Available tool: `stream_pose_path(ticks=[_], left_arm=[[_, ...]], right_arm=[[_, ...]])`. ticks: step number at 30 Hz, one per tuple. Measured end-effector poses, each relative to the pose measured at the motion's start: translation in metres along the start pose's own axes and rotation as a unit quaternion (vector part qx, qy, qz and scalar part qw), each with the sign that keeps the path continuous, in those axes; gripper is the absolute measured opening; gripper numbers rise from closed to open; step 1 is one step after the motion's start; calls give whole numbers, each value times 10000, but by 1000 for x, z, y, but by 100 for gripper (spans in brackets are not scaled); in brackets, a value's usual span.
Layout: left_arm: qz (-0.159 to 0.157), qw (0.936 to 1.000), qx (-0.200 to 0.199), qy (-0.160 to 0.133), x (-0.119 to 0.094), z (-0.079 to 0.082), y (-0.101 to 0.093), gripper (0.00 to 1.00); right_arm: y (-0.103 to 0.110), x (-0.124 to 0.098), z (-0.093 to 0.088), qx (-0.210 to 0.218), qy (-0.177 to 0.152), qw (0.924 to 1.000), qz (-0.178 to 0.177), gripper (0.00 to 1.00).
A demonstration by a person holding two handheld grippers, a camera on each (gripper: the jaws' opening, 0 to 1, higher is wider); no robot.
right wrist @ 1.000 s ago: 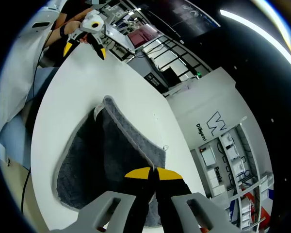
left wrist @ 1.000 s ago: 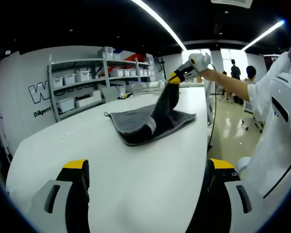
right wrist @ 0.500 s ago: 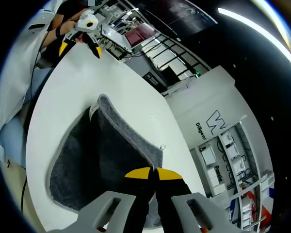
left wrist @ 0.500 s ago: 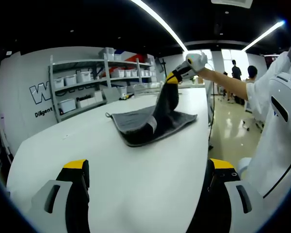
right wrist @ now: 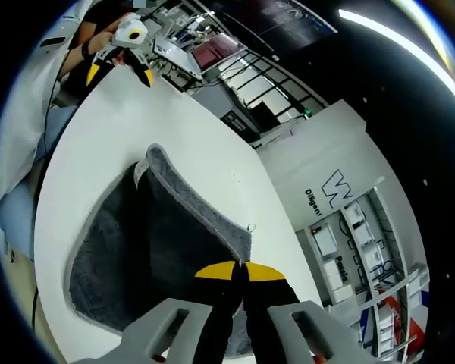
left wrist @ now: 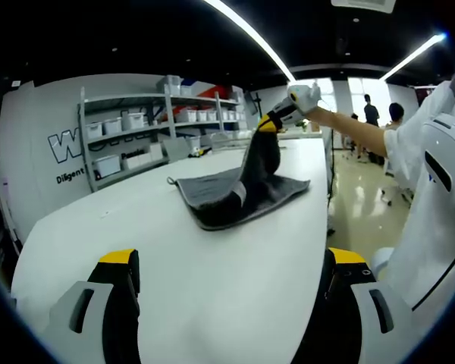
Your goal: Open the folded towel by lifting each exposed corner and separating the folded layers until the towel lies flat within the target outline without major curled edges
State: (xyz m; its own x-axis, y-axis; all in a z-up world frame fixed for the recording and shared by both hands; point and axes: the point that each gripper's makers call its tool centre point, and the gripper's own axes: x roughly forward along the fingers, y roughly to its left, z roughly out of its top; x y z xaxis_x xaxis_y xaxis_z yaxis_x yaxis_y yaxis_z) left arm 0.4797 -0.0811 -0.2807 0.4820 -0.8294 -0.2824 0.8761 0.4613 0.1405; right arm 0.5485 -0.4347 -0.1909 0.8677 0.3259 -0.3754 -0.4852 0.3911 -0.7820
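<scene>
Dark grey towel (left wrist: 235, 196) on table, one corner lifted high

Lab-like workroom: long white table (left wrist: 174, 250), storage shelves (left wrist: 136, 136) of white bins, ceiling strip lights (left wrist: 246, 34).

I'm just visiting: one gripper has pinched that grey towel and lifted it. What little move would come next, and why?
Probably the right gripper, shut on the towel, should carry the raised corner on over and away from the fold, then lower it to the table. The lifted layer stands up in a peak while the rest lies folded on the table. The left gripper hangs open, well short of the towel.
</scene>
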Motion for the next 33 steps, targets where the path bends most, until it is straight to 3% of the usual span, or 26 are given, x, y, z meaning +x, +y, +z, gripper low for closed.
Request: stream_pose_path(ticks=[33], left_arm=[[168,9998,-51,-7,-7,-2,5,99]], right_arm=[[-22,11,-18,304,101,9993,-193,0]])
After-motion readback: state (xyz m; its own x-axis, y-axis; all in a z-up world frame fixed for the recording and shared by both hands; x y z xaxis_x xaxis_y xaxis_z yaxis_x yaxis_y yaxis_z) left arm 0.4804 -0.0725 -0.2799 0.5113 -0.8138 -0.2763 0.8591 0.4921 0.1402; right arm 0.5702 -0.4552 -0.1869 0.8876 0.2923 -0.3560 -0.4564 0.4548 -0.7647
